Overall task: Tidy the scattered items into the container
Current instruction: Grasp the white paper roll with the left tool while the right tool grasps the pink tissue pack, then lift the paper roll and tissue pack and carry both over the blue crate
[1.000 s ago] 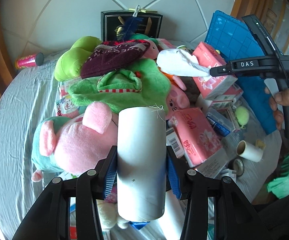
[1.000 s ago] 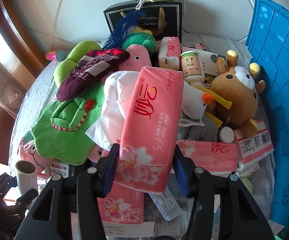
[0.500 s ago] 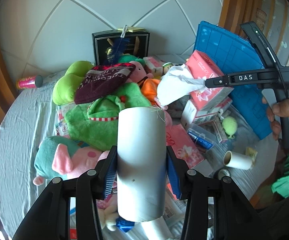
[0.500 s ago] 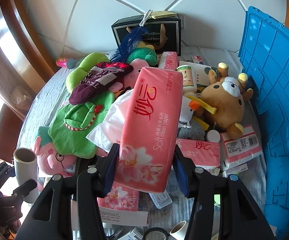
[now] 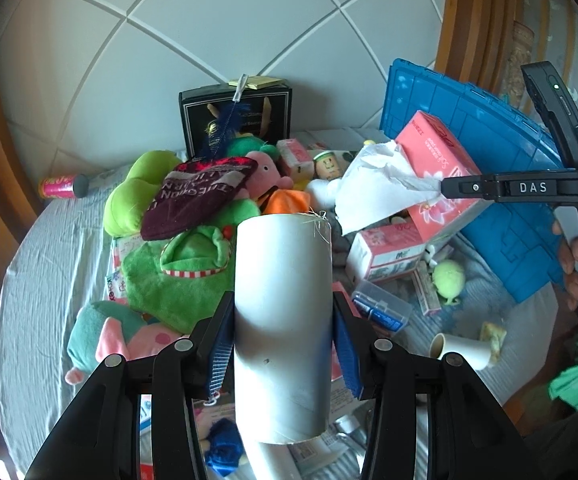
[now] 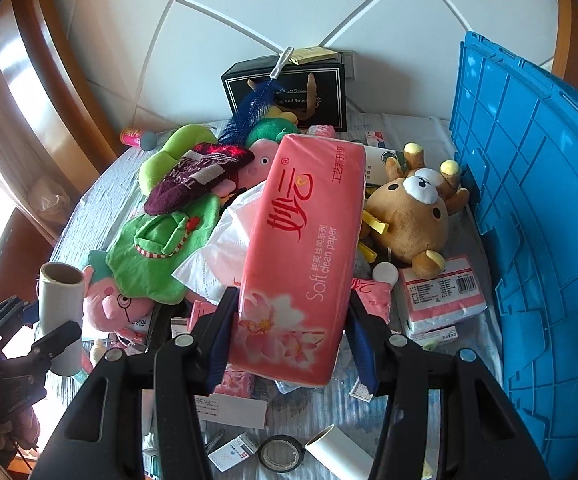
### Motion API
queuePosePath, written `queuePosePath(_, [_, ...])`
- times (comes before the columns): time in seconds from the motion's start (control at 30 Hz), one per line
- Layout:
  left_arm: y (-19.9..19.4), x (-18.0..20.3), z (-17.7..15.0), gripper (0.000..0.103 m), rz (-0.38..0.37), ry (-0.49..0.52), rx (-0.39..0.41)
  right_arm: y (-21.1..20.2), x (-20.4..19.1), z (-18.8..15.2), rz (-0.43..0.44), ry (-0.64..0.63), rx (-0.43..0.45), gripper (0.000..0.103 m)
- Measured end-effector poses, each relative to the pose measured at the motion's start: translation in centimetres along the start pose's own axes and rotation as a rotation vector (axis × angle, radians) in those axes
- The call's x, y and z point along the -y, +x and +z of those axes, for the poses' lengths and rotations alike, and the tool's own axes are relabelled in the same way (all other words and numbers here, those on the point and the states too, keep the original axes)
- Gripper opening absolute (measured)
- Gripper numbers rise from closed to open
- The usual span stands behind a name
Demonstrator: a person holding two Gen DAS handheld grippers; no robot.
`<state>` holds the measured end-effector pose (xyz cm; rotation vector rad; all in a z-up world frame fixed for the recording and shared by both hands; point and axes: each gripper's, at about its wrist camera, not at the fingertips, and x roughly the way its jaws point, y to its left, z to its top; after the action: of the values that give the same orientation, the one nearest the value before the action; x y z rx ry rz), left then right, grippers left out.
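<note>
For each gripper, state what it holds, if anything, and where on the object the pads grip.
Left gripper: cardboard tube, clamped across its sides. Right gripper: pink tissue pack, clamped across its near end.

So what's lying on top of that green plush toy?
A dark maroon knitted hat lies across the green plush toy's upper end. What's beneath the toy is mostly covered.

Bright daylight, both views sharp. Blown-out glare at left edge of right wrist view on wood trim (image 6: 29,92). Heavy fisheye bending, black vignette corners. Soft shadows under the toy pile (image 5: 177,264).
</note>
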<state>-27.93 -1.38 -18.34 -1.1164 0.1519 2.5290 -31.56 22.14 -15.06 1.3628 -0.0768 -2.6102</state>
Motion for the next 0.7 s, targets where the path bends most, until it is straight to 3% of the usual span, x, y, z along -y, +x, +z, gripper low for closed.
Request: queuePosePath(0.7, [1.2,8.0,6.6,0.044,-0.010,0.070,0.060,-9.2,6.0,1.6,0.011,-0.009,0.179,0.050])
